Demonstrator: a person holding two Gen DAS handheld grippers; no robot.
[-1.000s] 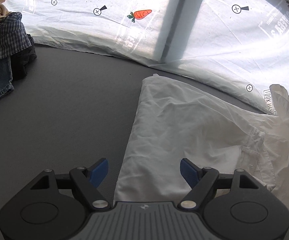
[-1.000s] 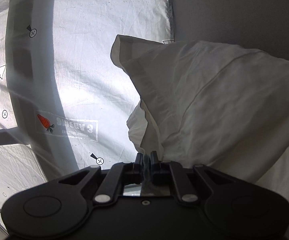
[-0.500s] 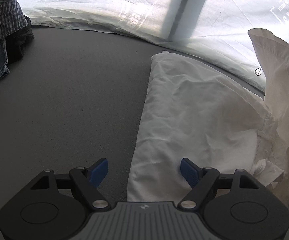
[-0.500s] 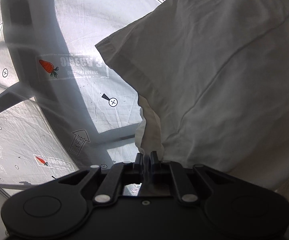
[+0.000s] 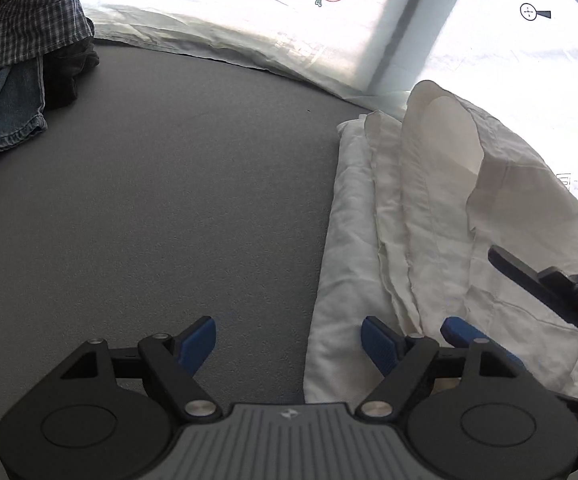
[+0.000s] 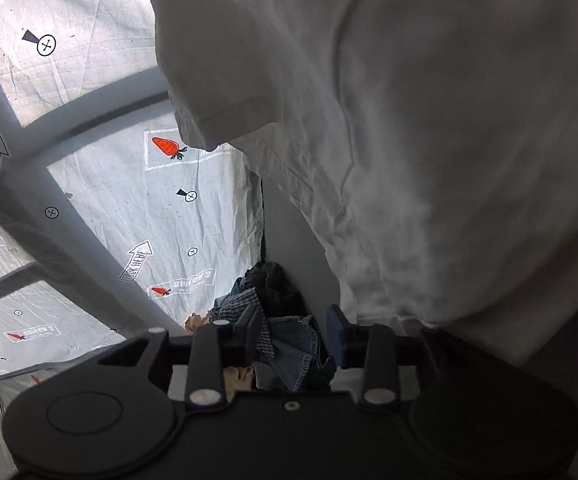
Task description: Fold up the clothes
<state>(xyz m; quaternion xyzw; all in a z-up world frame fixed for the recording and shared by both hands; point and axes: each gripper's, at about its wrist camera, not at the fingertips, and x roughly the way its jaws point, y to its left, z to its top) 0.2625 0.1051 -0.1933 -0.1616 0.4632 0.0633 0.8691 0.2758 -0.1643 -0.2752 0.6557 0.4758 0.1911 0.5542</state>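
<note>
The white garment (image 5: 429, 216) is seen folded lengthwise on the grey table (image 5: 177, 200), well apart from the pile of clothes (image 5: 17, 60). The left gripper (image 5: 289, 340) is held spread at the garment's near edge, pinching nothing. The right gripper (image 6: 295, 330) has just been opening, nothing lies between its jaws, and the garment is seen just beside it.

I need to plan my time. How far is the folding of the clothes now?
Done: one side of the white garment is folded over onto itself. In hand: the right claw has just been opening, nothing between its fingers; the left claw is open. Left: more folds, then the pile of clothes.
</note>
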